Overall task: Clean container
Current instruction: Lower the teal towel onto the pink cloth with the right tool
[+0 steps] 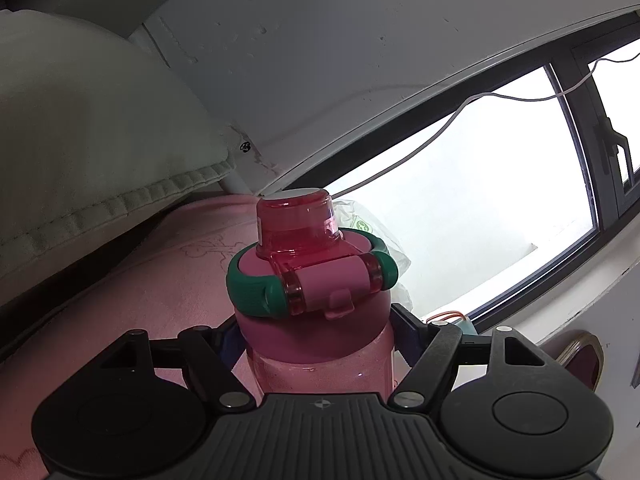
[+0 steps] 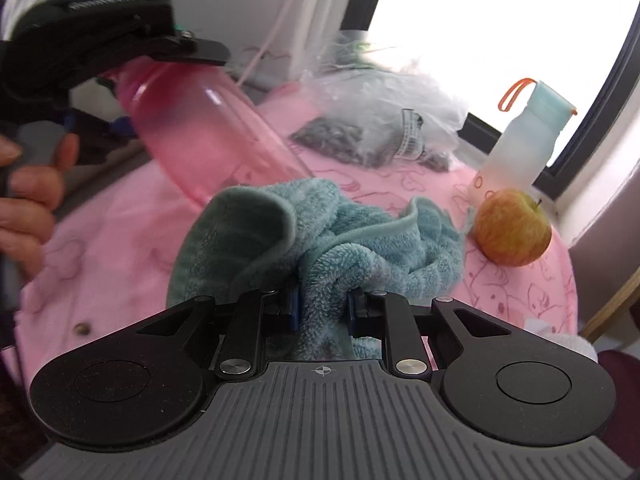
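A pink translucent bottle (image 1: 316,344) with a red flip lid and a green carry loop fills the left wrist view, and my left gripper (image 1: 318,340) is shut on it just below the lid. In the right wrist view the same pink bottle (image 2: 208,136) slants down from the upper left, held by the left gripper (image 2: 132,64), with its lower end behind the cloth. My right gripper (image 2: 322,308) is shut on a bunched teal towel (image 2: 320,232), which lies against the bottle's lower end.
A pink patterned cloth (image 2: 120,240) covers the table. An apple (image 2: 512,228) and a pale teal bottle with an orange loop (image 2: 524,140) stand at the right by the window. A clear plastic bag of dark contents (image 2: 380,128) lies behind. A person's hand (image 2: 28,192) is at left.
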A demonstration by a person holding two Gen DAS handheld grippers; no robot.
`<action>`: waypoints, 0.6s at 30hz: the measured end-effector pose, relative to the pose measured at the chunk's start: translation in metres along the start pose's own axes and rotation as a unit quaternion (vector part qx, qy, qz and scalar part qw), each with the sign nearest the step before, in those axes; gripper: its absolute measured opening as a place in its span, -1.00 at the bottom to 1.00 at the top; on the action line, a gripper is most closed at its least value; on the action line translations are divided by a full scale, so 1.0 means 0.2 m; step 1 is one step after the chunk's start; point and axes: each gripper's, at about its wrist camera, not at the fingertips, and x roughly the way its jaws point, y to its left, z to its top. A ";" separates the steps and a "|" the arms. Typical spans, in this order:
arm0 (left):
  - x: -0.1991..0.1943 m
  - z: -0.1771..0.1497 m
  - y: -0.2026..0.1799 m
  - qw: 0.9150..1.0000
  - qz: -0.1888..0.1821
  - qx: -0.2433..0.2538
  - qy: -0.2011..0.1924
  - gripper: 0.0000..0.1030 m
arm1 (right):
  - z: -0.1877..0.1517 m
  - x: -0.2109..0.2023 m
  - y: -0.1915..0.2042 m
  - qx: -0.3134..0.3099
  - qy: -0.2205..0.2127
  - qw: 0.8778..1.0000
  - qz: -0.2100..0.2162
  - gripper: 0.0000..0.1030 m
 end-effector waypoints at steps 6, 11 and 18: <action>-0.01 -0.02 -0.02 1.000 0.001 0.013 -0.006 0.39 | 0.05 -0.15 -0.17 0.170 -0.045 0.980 0.088 -0.59; 0.00 -0.02 -0.03 1.000 0.005 0.011 -0.010 0.39 | 0.14 0.03 -0.17 0.174 -0.047 0.983 0.024 -0.59; 0.01 0.00 0.03 1.000 0.011 -0.028 -0.005 0.40 | 0.12 0.21 -0.03 -0.040 -0.030 0.984 -0.170 -0.59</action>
